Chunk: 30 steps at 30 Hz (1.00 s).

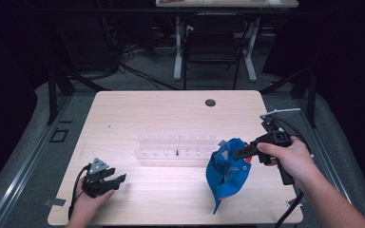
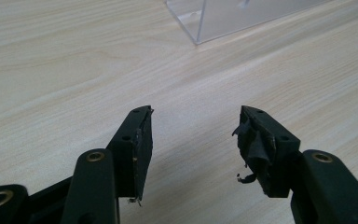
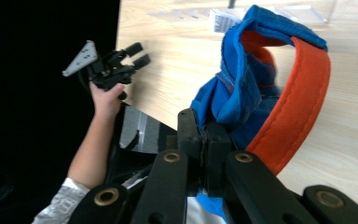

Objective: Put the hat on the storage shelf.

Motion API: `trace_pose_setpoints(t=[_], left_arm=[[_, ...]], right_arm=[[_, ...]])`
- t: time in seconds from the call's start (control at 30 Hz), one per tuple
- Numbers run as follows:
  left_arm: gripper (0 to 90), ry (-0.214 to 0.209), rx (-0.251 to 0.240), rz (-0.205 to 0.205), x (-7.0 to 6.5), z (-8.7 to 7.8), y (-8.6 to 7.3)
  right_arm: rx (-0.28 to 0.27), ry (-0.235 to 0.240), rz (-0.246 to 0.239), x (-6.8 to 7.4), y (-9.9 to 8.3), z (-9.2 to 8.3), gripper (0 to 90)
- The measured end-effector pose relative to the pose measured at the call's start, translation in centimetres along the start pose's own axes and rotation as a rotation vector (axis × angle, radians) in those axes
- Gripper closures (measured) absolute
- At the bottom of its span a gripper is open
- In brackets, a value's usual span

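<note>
A: At the lower right of the high view, what do you have?

B: I see my right gripper (image 1: 240, 153) held up by the right hand (image 1: 285, 159), forearm slanting in from the bottom right corner, wrist bent toward the middle. Its jaws are clamped on a blue cap (image 1: 226, 173), which hangs off them above the table (image 1: 171, 114). In the right gripper view the cap's orange-lined brim (image 3: 298, 98) curves down the right side.

A: And lower left?

B: My left gripper (image 1: 116, 180) sits low near the table's front edge, left hand (image 1: 88, 199) wrapped under it, jaws parted with only bare wood between them. A clear plastic rack (image 1: 178, 147) lies mid-frame, just left of the cap.
</note>
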<state>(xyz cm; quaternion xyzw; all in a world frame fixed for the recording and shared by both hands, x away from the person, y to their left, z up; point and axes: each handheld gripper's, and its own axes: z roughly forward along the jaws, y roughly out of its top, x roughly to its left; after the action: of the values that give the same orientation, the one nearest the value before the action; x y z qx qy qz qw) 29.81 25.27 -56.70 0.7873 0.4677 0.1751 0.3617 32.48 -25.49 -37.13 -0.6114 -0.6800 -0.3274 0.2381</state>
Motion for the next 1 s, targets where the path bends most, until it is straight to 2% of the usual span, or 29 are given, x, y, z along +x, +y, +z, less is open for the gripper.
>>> trace_pose_setpoints(t=[0.23,0.67,1.0], left_arm=[[45.3,-0.002,0.002,-0.002,0.0,0.1,0.0],[44.9,-0.013,-0.001,-0.005,-0.2,0.1,0.0],[45.2,-0.044,-0.011,-0.014,-0.7,-0.1,0.2]], right_arm=[[-0.04,0.064,0.005,0.4,0.1,-0.6,88.8],[-0.111,0.134,-0.02,1.9,0.9,-1.6,88.7],[-0.161,0.145,-0.06,3.6,2.7,-2.0,88.8]])
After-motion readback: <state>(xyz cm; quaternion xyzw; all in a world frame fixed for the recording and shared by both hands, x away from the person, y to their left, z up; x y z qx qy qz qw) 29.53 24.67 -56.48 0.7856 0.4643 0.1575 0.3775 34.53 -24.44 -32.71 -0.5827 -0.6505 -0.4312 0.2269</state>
